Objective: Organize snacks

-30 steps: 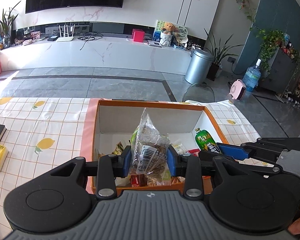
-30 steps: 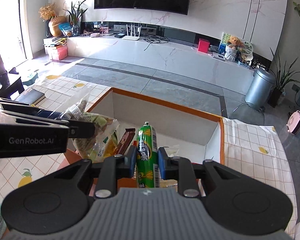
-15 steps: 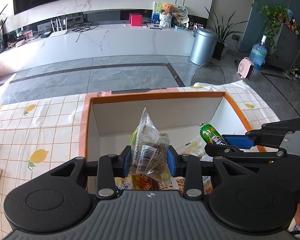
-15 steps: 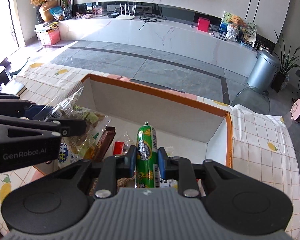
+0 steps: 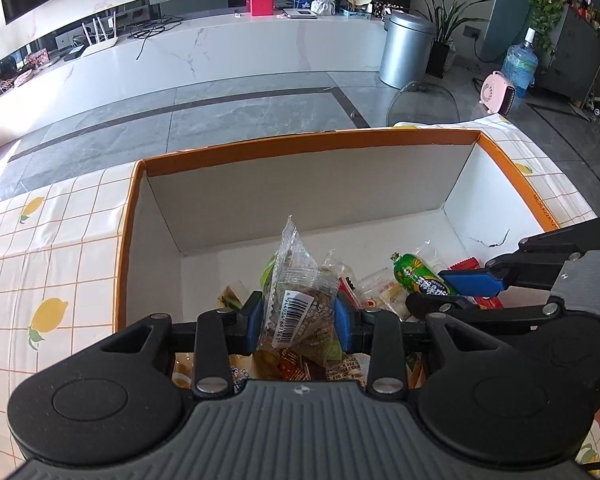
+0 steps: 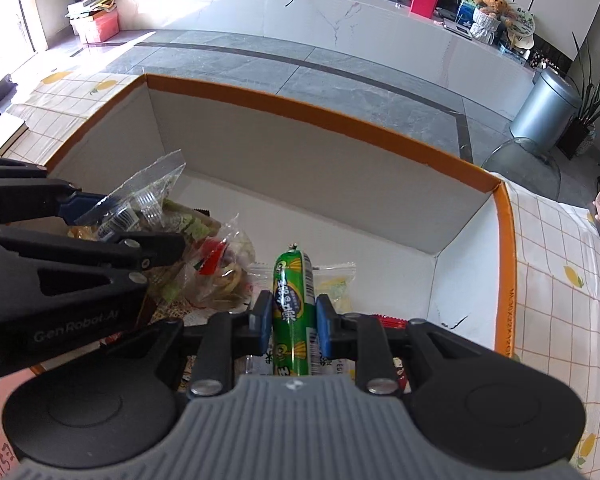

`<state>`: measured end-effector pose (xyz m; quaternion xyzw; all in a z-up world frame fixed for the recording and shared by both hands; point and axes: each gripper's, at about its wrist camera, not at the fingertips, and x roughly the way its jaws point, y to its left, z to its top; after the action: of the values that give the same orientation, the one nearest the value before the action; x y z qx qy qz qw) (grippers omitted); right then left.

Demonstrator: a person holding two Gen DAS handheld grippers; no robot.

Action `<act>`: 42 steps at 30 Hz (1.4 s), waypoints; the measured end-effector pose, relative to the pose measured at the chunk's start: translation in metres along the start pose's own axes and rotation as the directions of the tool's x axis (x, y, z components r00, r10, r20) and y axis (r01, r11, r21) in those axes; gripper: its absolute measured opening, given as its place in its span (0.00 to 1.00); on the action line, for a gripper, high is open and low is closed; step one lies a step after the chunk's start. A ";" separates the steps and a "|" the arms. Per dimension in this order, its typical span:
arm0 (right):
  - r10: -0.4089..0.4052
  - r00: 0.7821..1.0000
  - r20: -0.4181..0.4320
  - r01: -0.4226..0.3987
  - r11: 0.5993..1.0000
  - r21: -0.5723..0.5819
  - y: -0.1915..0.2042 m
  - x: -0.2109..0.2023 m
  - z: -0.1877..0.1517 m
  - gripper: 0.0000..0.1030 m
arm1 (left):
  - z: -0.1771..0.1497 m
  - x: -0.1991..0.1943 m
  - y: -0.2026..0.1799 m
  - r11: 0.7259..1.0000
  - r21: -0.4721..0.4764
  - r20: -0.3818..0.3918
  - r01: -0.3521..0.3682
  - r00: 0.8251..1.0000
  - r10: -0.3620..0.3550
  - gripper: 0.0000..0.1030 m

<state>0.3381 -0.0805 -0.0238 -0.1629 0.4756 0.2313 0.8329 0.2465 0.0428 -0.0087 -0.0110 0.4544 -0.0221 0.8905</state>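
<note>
My left gripper (image 5: 296,320) is shut on a clear snack packet (image 5: 296,300) with a barcode label, held over the near part of an orange-rimmed white box (image 5: 300,148). My right gripper (image 6: 292,322) is shut on a green sausage stick (image 6: 293,304), also inside the box (image 6: 320,116). The right gripper (image 5: 460,286) with the green stick (image 5: 418,276) shows at the right of the left wrist view. The left gripper (image 6: 112,220) and its packet (image 6: 140,204) show at the left of the right wrist view. Several loose snacks (image 6: 220,276) lie on the box floor beneath both.
The box stands on a table with a lemon-print checked cloth (image 5: 52,260). The far half of the box floor (image 5: 360,240) is bare. A book (image 6: 6,134) lies on the table to the left. Beyond the table are grey floor tiles and a metal bin (image 5: 406,52).
Both grippers have moved forward and down into the box with their snacks still held. The box now fills more of each view.
</note>
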 end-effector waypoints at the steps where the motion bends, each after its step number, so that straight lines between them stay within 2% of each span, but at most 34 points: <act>1: -0.001 1.000 -0.006 0.001 1.000 -0.003 0.000 0.003 0.000 0.19 | 0.001 0.001 0.000 1.000 0.004 -0.001 0.002 1.000 -0.002 0.39; 15: -0.014 1.000 0.008 0.015 0.999 -0.033 0.013 -0.006 -0.001 0.19 | 0.003 -0.003 0.005 1.000 -0.006 0.014 -0.005 1.000 0.006 0.42; 18: -0.012 1.000 0.022 0.012 0.999 -0.040 0.017 -0.014 -0.001 0.23 | 0.003 -0.008 0.003 1.000 -0.002 0.012 -0.013 1.000 0.014 0.45; 20: -0.011 1.000 0.030 0.012 0.999 -0.044 0.018 -0.021 -0.001 0.29 | 0.004 -0.013 0.003 1.000 -0.003 0.026 -0.024 0.999 0.024 0.45; 22: -0.010 0.999 0.041 0.012 0.999 -0.045 0.019 -0.029 -0.002 0.38 | 0.005 -0.022 0.003 0.999 0.000 0.055 -0.036 0.998 0.036 0.53; 28: -0.017 0.998 0.062 0.018 1.000 -0.023 0.016 -0.051 -0.003 0.58 | 0.009 -0.050 0.000 0.998 0.015 0.112 -0.058 0.992 0.056 0.65; 32: -0.016 0.996 0.085 0.016 1.000 -0.006 0.014 -0.072 -0.003 0.62 | 0.009 -0.071 -0.003 0.997 0.014 0.143 -0.082 0.987 0.079 0.68; 35: -0.014 0.993 0.117 0.014 1.000 0.008 0.012 -0.092 -0.005 0.70 | 0.007 -0.089 -0.004 0.995 0.014 0.175 -0.096 0.980 0.092 0.70; 39: -0.010 0.986 0.164 0.006 1.000 0.025 0.012 -0.122 -0.009 0.81 | -0.007 -0.117 -0.004 0.994 -0.001 0.223 -0.108 0.969 0.106 0.74; 42: 0.000 0.978 0.210 -0.004 1.000 0.019 0.018 -0.148 -0.019 0.83 | -0.018 -0.140 -0.002 0.993 -0.024 0.257 -0.115 0.959 0.118 0.75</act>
<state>0.2496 -0.1084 0.0946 -0.1289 0.3873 0.2436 0.8798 0.1497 0.0479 0.0939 0.0090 0.3348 0.0339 0.9416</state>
